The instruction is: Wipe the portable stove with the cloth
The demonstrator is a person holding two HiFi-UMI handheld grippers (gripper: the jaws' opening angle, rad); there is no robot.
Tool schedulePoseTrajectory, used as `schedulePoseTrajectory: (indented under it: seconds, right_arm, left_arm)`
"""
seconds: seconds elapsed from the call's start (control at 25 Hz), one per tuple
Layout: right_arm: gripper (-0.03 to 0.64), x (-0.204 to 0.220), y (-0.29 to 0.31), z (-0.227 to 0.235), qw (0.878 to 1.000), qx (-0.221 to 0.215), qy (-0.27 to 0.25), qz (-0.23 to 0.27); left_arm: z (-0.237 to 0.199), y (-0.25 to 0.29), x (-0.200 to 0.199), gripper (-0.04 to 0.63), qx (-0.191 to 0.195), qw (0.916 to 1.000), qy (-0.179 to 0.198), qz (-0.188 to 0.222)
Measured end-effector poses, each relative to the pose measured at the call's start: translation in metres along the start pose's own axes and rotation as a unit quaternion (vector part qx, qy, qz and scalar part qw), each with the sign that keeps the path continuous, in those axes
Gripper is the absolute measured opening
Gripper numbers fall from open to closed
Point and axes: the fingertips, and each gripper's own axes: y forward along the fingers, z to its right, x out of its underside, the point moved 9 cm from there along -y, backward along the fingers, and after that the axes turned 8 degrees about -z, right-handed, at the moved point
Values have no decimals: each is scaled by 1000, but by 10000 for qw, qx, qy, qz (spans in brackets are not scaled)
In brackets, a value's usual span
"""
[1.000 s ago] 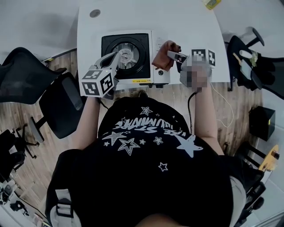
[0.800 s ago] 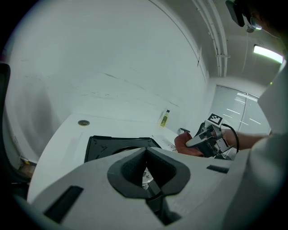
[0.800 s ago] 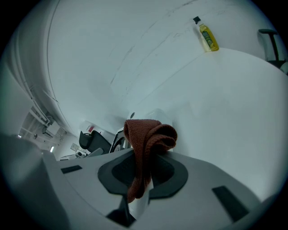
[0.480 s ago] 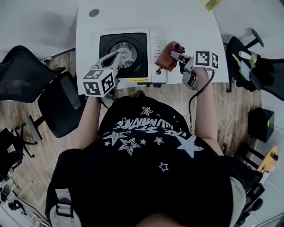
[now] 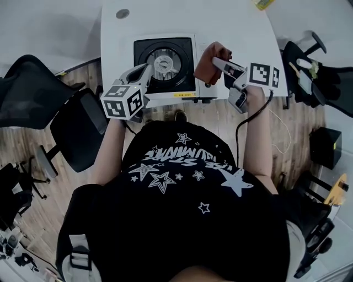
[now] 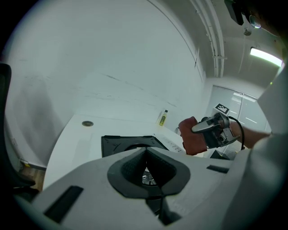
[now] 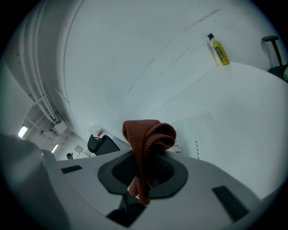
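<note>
- Portable stove sits on the white table, close to the front edge and straight ahead of the person. It has a black square top with a round burner at its middle and a white strip along its right side.
- Cloth, rust-brown and bunched in folds, is at the stove's right strip. Whether it touches the surface cannot be told from above.
- Right gripper has its jaws pinched on the cloth. In the right gripper view the cloth rises from between the closed jaws of the right gripper and flops over at the top.
- In the left gripper view the cloth hangs from the right gripper, above the stove's far right side.
- Left gripper has its tips over the stove's front-left part, beside the burner. In its own view the left gripper has its jaws together with nothing between them.
- Marker cubes: one on the left gripper, one on the right gripper. A black cable runs back from the right gripper.
- Yellow bottle lies at the table's far side, well apart from the stove. A round grommet is set in the tabletop at far left.
- Black office chairs stand on the wood floor at the person's left.
</note>
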Motion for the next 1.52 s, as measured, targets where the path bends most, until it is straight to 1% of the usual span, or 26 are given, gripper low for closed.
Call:
schedulePoseTrajectory:
  seconds: [0.16, 0.32, 0.48, 0.76, 0.92, 1.08, 1.32, 1.52]
  right_arm:
    - [58, 6, 18, -40, 9996, -177, -182, -115]
    - [58, 19, 49, -75, 9982, -342, -285, -414]
    - [58, 31, 88, -105, 9915, -873, -658, -709]
    - [58, 58, 154, -147, 9824, -1106, -771, -1296]
    - [58, 73, 187, -161, 9794, -1112, -722, -1526]
    - [58, 87, 210, -164, 9796, -1029, -566, -1633]
    - [58, 100, 228, -163, 9839, -775, -361, -1572]
    - [58, 102, 221, -152, 9874, -591, -215, -1452]
  left_arm:
    - [-17, -21, 5, 8, -11, 10000, 6, -22]
    - [-36, -42, 11, 8, -52, 10000, -45, -13]
    - [-49, -60, 18, 8, -84, 9999, -91, -32]
    - [-79, -89, 35, 8, -167, 9995, -259, -60]
    - [-96, -106, 48, 8, -178, 9990, -395, -54]
    - [-106, -117, 61, 8, -105, 9989, -440, -153]
    - [-122, -125, 73, 8, 101, 9987, -420, -262]
    - [-123, -123, 71, 8, 216, 9986, -416, -248]
